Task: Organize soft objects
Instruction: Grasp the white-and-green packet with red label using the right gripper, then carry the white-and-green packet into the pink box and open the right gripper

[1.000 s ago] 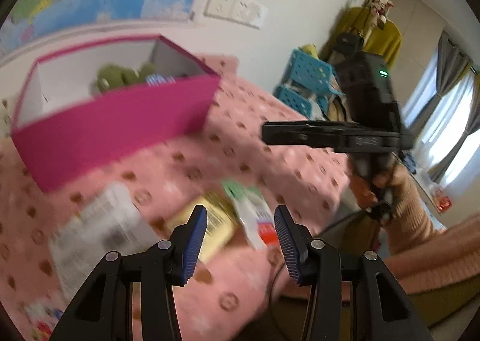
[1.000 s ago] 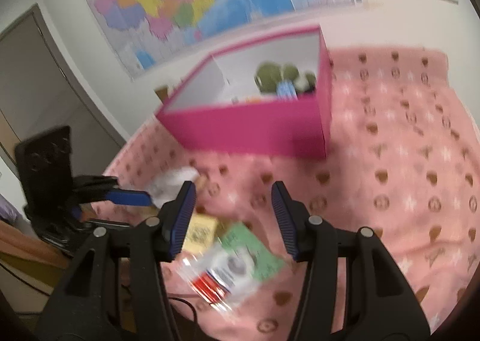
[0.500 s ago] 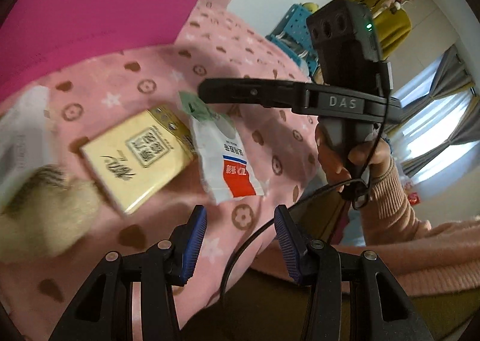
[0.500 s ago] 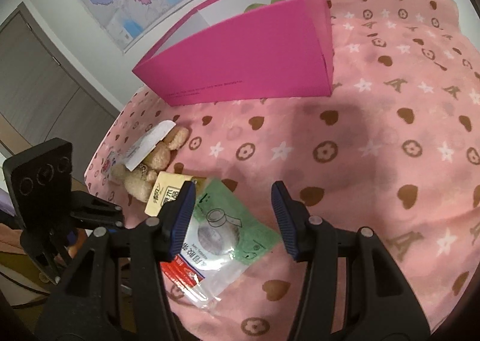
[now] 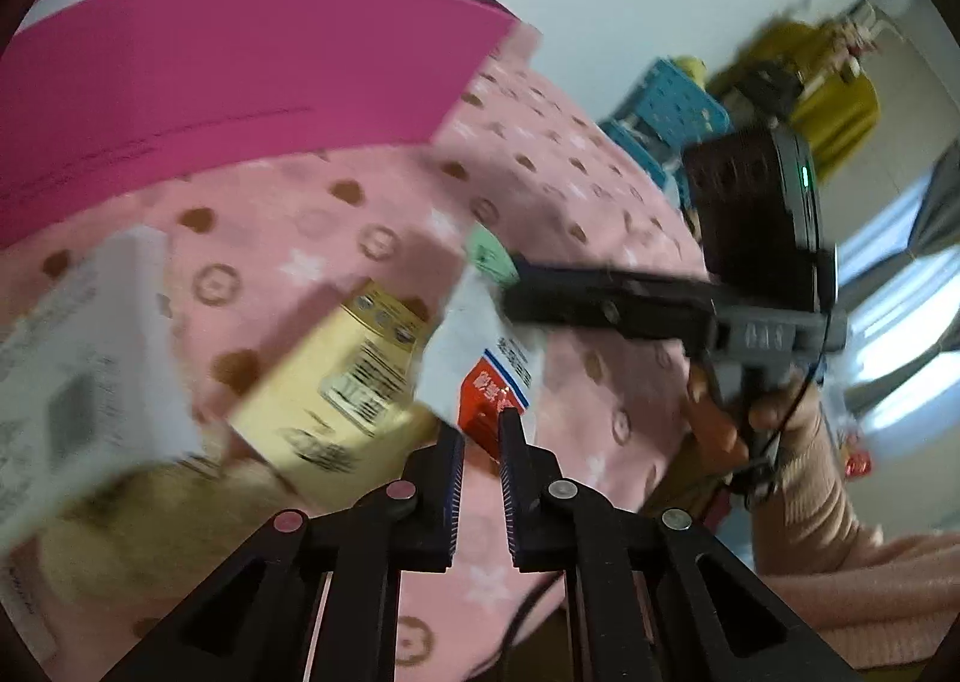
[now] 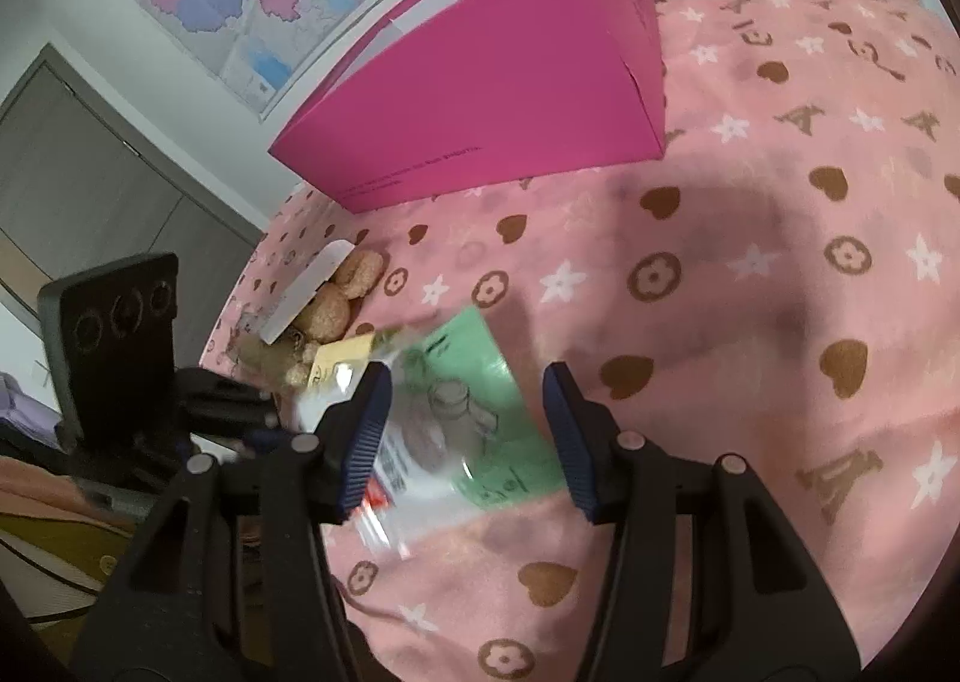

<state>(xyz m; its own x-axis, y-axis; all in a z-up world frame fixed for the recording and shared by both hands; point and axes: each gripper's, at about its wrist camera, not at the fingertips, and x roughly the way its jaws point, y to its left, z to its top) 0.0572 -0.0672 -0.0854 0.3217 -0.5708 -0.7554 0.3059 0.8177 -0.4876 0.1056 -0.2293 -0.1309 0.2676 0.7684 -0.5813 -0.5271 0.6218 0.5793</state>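
My left gripper (image 5: 480, 433) is shut on the red-and-white end of a clear plastic packet (image 5: 489, 358) with a green card inside, lifting that end off the pink blanket (image 5: 372, 202). In the right wrist view the same packet (image 6: 462, 412) lies tilted between the fingers of my open right gripper (image 6: 465, 433), which hovers over its green end. The pink box (image 6: 498, 82) stands behind, its inside hidden; it also shows in the left wrist view (image 5: 240, 70).
A yellow pack (image 5: 336, 376), a white printed pack (image 5: 78, 370) and a tan plush toy (image 6: 336, 298) lie at the blanket's left. A blue crate (image 5: 672, 106) sits beyond the blanket. The right half of the blanket (image 6: 780, 262) holds only its pattern.
My left gripper has closed on the packet's red end and raised it. My right gripper has come lower over the packet and stays open.
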